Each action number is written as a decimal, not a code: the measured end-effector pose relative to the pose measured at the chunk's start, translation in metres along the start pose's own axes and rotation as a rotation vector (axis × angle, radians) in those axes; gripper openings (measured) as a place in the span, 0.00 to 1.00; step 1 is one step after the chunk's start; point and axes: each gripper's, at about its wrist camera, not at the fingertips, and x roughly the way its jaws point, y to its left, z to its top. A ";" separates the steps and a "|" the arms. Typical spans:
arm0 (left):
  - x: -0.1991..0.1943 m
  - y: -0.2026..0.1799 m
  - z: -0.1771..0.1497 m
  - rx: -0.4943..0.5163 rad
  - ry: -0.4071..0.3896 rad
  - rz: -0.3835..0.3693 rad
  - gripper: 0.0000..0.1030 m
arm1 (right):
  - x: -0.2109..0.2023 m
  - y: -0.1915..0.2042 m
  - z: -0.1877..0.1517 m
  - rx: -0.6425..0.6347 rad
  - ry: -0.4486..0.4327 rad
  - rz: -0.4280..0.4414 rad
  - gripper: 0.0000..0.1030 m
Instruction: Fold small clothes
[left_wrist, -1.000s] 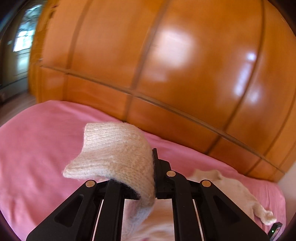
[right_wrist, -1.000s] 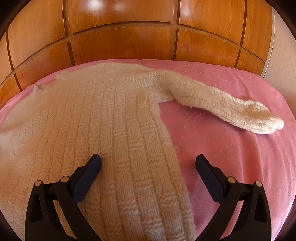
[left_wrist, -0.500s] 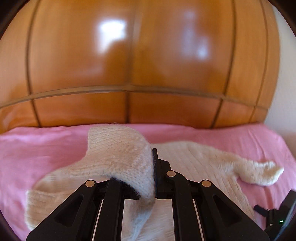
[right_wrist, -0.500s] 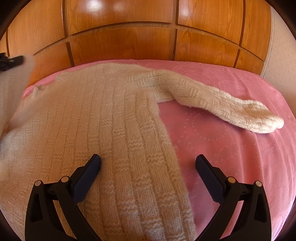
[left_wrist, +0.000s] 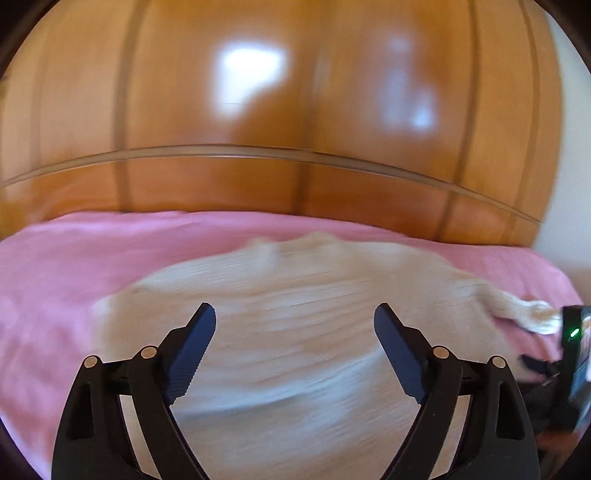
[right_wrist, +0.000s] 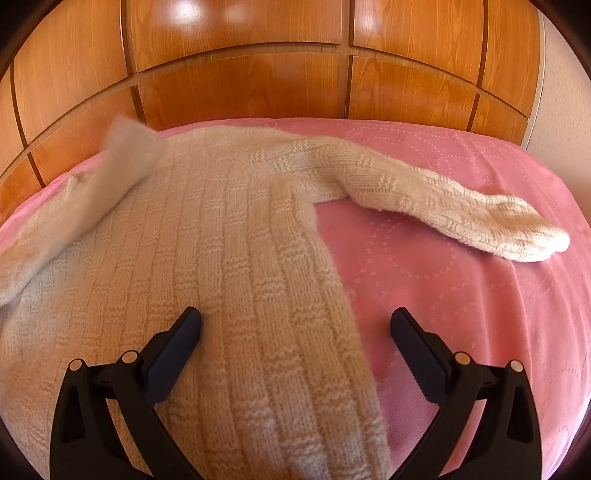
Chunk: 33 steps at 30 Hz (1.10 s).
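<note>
A cream knit sweater (right_wrist: 229, 258) is seen spread flat on the pink bedspread (right_wrist: 461, 295), w/ one sleeve (right_wrist: 443, 199) stretched toward 3 o'clock and a blurred sleeve end (right_wrist: 125, 147) lifted at approx. 10 o'clock. The right gripper (right_wrist: 295, 328) is held over the sweater's side edge, jaws spread wide, nothing pinched. The left gripper (left_wrist: 294, 323) is seen w/ jaws opening, nothing between them, sweater body below. A wooden headboard (right_wrist: 240, 81) is seen behind.
</note>
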 end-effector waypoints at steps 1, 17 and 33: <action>-0.007 0.019 -0.007 -0.021 -0.002 0.062 0.84 | 0.000 0.000 0.000 0.000 0.000 -0.001 0.98; 0.022 0.123 -0.036 -0.329 0.331 0.231 0.83 | 0.000 0.002 -0.001 -0.001 -0.002 -0.014 0.98; 0.011 0.147 -0.049 -0.399 0.261 0.303 0.72 | -0.015 0.024 0.017 -0.084 -0.023 -0.040 0.98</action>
